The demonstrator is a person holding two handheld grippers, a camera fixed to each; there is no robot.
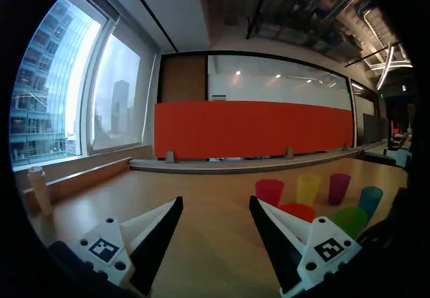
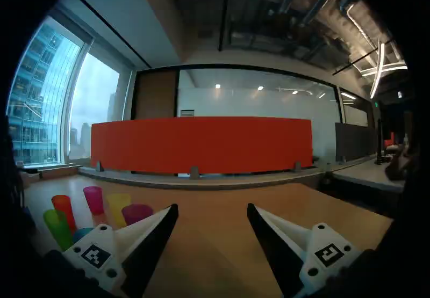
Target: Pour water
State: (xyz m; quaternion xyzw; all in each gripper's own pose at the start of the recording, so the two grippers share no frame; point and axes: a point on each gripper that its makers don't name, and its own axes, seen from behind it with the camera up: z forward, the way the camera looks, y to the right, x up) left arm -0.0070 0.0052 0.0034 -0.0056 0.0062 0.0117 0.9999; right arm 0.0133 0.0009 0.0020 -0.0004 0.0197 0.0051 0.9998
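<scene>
Left gripper [image 1: 215,198] wide open, empty, right gripper [image 2: 212,205] likewise, cups [image 1: 308,188] nearby

Bare worktop [image 1: 215,185] runs open ahead of the left claw [image 1: 215,201], out to the orange divider [image 1: 252,129] walling the far edge. The cups [image 1: 307,188] crowd its right side, close in. A pale tumbler [image 1: 40,188] stands far left by the window ledge [image 1: 80,164]. Ahead and right of the right claw [image 2: 212,208], the worktop is open; the cups block its left.

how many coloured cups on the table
6: pink, yellow, purple in a back row, teal right of them, orange and green nearest, partly behind a finger; more may be hidden.
</scene>
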